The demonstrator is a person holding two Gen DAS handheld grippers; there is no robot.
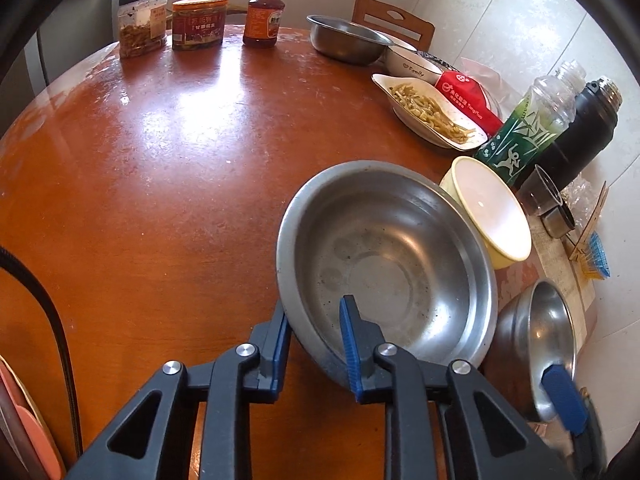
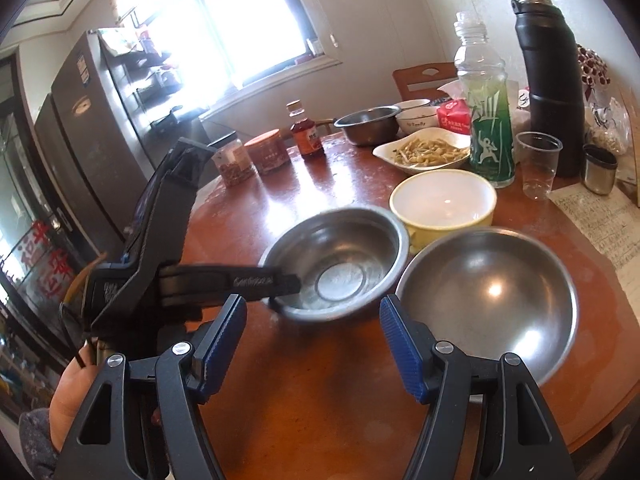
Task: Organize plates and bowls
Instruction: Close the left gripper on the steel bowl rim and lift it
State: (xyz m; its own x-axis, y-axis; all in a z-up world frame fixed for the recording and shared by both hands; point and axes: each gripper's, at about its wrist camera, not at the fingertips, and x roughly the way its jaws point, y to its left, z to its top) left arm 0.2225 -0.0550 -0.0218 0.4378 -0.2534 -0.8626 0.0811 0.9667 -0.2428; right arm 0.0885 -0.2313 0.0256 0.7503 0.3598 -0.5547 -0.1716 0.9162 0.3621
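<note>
The left claw point(image 1: 316, 344) pinches the rim of a big metal bowl point(image 1: 392, 264) at about 7 o'clock on the bowl, one finger inside and one outside. The bowl sits tipped on the brown table point(image 1: 160, 184). At its 2 o'clock, a yellow bowl point(image 1: 492, 208) touches it. At 4 o'clock sits a smaller metal bowl point(image 2: 488, 300). The right claw point(image 2: 314, 344) is wide open and holds nothing, just beside that small bowl

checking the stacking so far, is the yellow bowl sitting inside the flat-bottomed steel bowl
No, the yellow bowl stands on the table behind the flat-bottomed steel bowl, which is empty.
</note>
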